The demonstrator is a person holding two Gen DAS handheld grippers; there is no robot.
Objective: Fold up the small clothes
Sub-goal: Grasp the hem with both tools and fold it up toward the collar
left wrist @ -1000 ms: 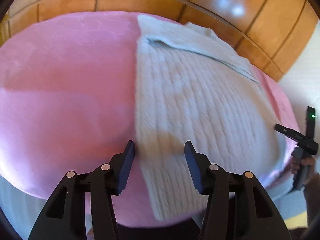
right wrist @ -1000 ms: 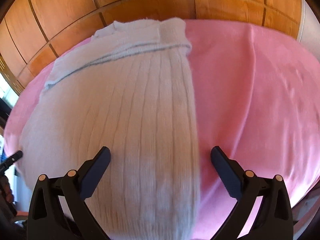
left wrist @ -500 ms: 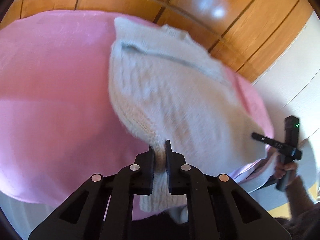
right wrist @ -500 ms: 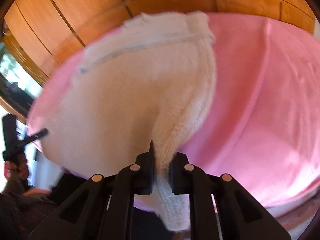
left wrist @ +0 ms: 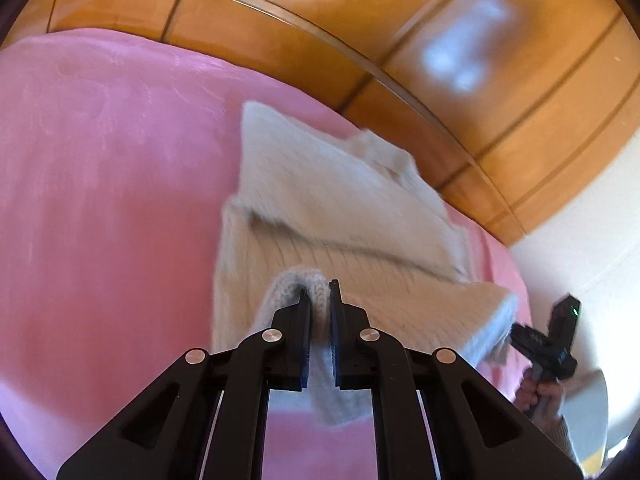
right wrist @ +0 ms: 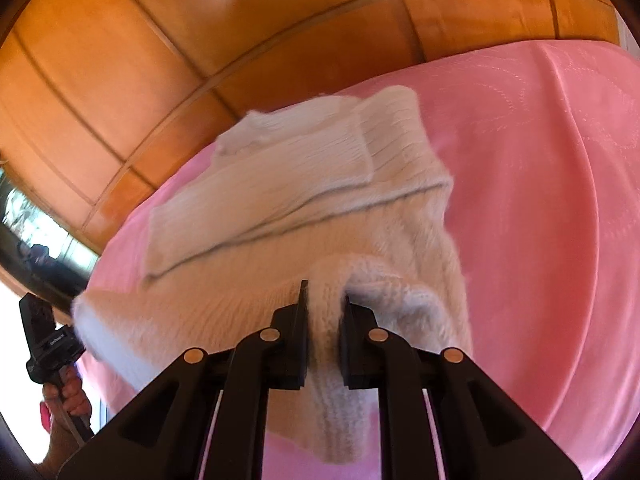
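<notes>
Bare pink blanket (left wrist: 100,200) left of the sweater (left wrist: 340,216), more bare pink right of it, wooden headboard (left wrist: 320,32) closing the far side

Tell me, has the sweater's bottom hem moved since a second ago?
Yes. The sweater hem, lying flat at the near edge of the pink blanket before, is now lifted and carried toward the wooden headboard, pinched by left gripper and right gripper.

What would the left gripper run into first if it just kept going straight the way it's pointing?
The left gripper, already shut on the sweater, would likely push into the sweater's folded upper part lying ahead on the pink cover; depth is unclear.
</notes>
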